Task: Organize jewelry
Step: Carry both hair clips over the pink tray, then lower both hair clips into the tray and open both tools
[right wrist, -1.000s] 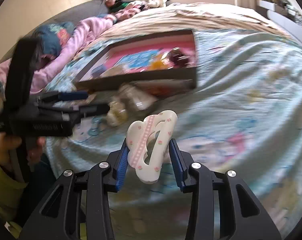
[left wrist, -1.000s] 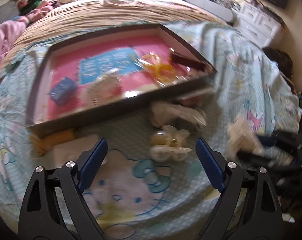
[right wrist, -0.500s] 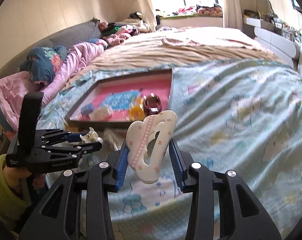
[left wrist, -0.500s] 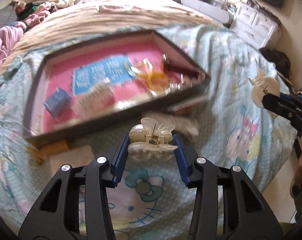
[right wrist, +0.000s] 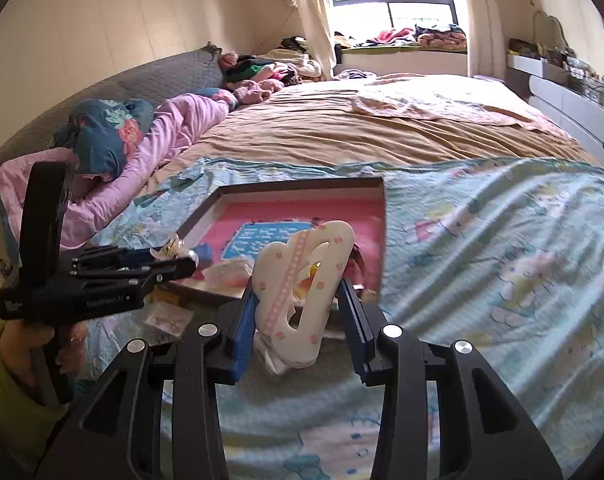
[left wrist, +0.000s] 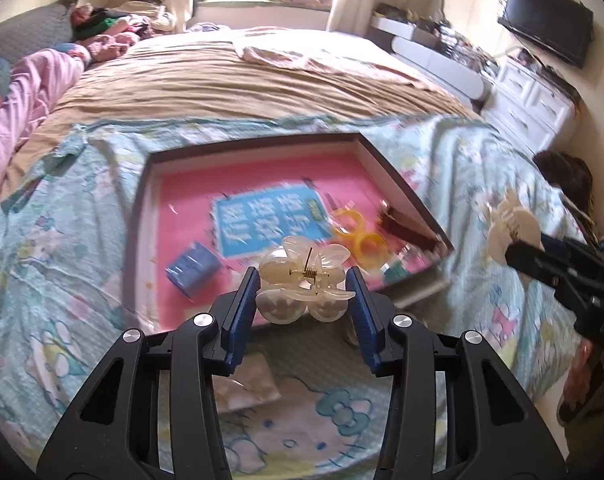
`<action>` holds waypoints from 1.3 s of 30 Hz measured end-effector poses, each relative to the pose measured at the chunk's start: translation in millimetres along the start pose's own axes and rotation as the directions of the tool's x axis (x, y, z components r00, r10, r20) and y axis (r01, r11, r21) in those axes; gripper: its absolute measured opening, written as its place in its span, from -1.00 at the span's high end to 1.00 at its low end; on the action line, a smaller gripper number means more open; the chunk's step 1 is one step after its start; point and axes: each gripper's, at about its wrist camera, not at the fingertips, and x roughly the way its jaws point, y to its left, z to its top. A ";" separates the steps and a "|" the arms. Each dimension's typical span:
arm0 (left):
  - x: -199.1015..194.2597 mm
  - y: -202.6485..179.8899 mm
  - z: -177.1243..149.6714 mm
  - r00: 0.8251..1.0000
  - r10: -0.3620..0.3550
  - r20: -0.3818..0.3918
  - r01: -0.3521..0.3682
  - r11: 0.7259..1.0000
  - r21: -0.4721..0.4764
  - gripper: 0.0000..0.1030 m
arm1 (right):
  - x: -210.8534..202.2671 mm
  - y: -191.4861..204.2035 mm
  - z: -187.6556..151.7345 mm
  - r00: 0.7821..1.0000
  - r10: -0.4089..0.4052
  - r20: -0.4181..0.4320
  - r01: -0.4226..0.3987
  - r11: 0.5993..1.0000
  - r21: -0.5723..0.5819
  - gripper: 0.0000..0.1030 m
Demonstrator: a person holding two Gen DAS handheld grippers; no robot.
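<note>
Left gripper (left wrist: 305, 294) — clenched on a translucent cream claw clip (left wrist: 304, 280), lifted clear of the bed (left wrist: 261, 88). The clip's long axis runs crosswise between the blue pads, petal-shaped wings up, rounded lobes down; a small gold spring and pin sit at its centre, facing the camera. In this view it hangs in front of the near edge of the tray (left wrist: 394, 178).

Right gripper (right wrist: 297, 320) — clenched on a white cloud-shaped clip (right wrist: 302, 292). Long axis near upright, top leaning away and to the right; a pink band runs lengthwise, small pink dots scattered over it, open cut-outs through the body. It too is off the bed, in front of the tray's near right corner.

Tray: dark-rimmed, pink inside, lying on the cartoon-print blanket (left wrist: 61, 240). Within it — a blue printed card (left wrist: 269, 220), a small blue box (left wrist: 193, 268) left of the card, yellow rings (left wrist: 360, 236) to its right, and a dark red item (left wrist: 410, 228) against the right wall.

A small clear packet (left wrist: 245, 380) lies on the blanket, nearer the camera than the tray.
</note>
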 end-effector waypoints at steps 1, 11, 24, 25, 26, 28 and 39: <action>-0.1 2.7 2.0 1.000 0.004 0.005 -0.004 1.000 -0.005 0.30 | 1.8 2.4 2.1 1.000 0.003 0.002 -0.003 1.000 -0.005 0.26; -4.1 41.4 21.4 0.998 0.046 0.040 -0.042 0.996 -0.085 0.30 | 29.3 17.3 21.2 1.000 0.016 0.005 -0.016 0.999 -0.047 0.26; 1.6 85.7 24.5 0.992 0.124 0.034 -0.117 0.981 -0.157 0.30 | 61.2 22.1 33.4 1.000 0.007 -0.009 -0.007 0.998 -0.060 0.26; 2.1 88.4 24.0 0.991 0.129 0.031 -0.122 0.979 -0.162 0.30 | 64.1 22.7 33.7 1.000 0.006 -0.012 -0.006 0.998 -0.062 0.26; 2.7 90.9 23.2 0.990 0.135 0.028 -0.128 0.978 -0.166 0.30 | 66.7 23.6 34.1 1.000 0.004 -0.014 -0.005 0.998 -0.064 0.26; 4.2 95.7 20.9 0.989 0.148 0.017 -0.143 0.975 -0.168 0.30 | 73.1 24.4 34.5 1.000 0.001 -0.021 -0.002 0.998 -0.067 0.26; 25.4 86.8 3.9 0.990 0.130 -0.049 -0.135 0.981 -0.141 0.30 | 99.7 25.5 27.6 0.998 -0.016 -0.058 0.012 0.997 -0.076 0.26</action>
